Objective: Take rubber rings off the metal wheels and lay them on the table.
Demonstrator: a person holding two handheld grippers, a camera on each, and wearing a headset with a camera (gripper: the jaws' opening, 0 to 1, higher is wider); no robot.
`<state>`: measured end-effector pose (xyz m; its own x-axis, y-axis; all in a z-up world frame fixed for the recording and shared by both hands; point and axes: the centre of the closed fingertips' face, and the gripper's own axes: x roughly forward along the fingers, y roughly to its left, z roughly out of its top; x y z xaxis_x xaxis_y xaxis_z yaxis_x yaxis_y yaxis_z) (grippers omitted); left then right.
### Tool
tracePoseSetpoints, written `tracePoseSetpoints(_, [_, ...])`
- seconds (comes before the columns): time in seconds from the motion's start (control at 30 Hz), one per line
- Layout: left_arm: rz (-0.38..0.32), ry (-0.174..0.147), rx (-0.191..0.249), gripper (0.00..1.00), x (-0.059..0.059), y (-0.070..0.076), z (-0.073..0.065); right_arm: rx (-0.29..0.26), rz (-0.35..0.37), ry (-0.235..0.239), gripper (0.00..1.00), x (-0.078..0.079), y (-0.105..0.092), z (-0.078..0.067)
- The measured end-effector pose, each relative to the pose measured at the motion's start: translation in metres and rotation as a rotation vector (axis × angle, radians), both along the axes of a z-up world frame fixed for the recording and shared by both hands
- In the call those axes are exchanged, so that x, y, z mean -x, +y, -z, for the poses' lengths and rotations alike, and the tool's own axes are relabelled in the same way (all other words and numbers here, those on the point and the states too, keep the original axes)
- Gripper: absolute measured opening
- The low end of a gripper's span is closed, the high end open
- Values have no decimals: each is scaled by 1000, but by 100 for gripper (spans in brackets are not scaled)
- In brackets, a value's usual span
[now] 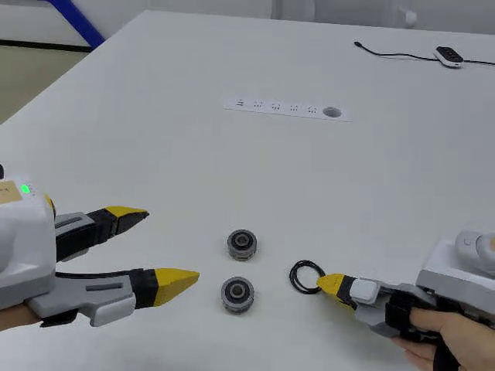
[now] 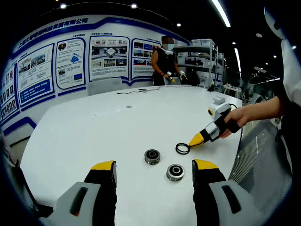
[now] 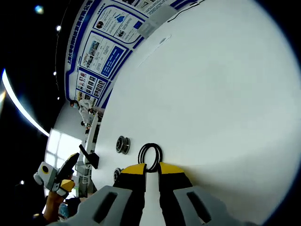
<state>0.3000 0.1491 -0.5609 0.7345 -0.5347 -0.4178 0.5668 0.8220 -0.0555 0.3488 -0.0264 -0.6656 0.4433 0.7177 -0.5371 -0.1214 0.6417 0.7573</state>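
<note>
Seemingly right gripper [image 1: 334,284] nipping rubber rings [image 1: 292,276], wheels [image 1: 242,243] near, left gripper [image 1: 172,243] spread

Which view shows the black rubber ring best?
Head view: the rubber ring lies whole on the table, seen from above. Left gripper view shows it small; right gripper view, close but partly behind its jaws.

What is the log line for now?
left gripper: open | right gripper: shut on rubber ring on table | metal wheels: two, untouched

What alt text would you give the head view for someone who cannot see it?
Two small metal wheels sit on a white table; beside them lies a black rubber ring, pinched at its edge by the right gripper. The left gripper hangs open.
</note>
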Motion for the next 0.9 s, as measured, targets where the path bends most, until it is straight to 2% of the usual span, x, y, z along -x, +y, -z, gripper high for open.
tracePoseSetpoints(0.1, [-5, -2, -1, 68, 2, 0, -1, 6, 0, -18, 11, -1, -2, -4])
tracePoseSetpoints(0.2, [-21, -14, 19, 67, 3, 1, -5, 28, -7, -54, 12, -3, -8, -9])
tracePoseSetpoints(0.27, [-32, -22, 34, 68, 4, 1, -9, 40, -11, -112, 13, -7, -12, -16])
tracePoseSetpoints(0.3, [-38, -27, 39, 68, 4, 1, -10, 51, -17, -167, 14, -11, -15, -21])
tracePoseSetpoints(0.37, [-45, -33, 45, 68, 5, 1, -11, 73, -31, -227, 17, -15, -19, -27])
tracePoseSetpoints(0.4, [-51, -36, 48, 68, 5, 2, -11, 94, -67, -279, 18, -14, -21, -32])
tracePoseSetpoints(0.43, [-56, -40, 51, 69, 6, 2, -12, 110, -67, -295, 19, -15, -24, -34])
tracePoseSetpoints(0.47, [-63, -44, 56, 69, 7, 2, -12, 127, -73, -342, 20, -17, -27, -40])
tracePoseSetpoints(0.57, [-89, -55, 74, 70, 9, 4, -14, 145, -74, -420, 22, -19, -34, -52])
tracePoseSetpoints(0.6, [-95, -59, 78, 70, 10, 4, -14, 156, -79, -474, 22, -21, -36, -57])
tracePoseSetpoints(0.63, [-105, -66, 87, 70, 12, 5, -15, 185, -107, -566, 22, -22, -39, -64])
tracePoseSetpoints(0.67, [-113, -68, 94, 70, 13, 6, -15, 205, -121, -598, 22, -21, -41, -67])
tracePoseSetpoints(0.77, [-134, -71, 108, 71, 18, 9, -13, 232, -161, -634, 23, -15, -44, -71])
tracePoseSetpoints(0.9, [-151, -70, 91, 73, 23, 13, -7, 307, -235, -701, 30, -5, -51, -73])
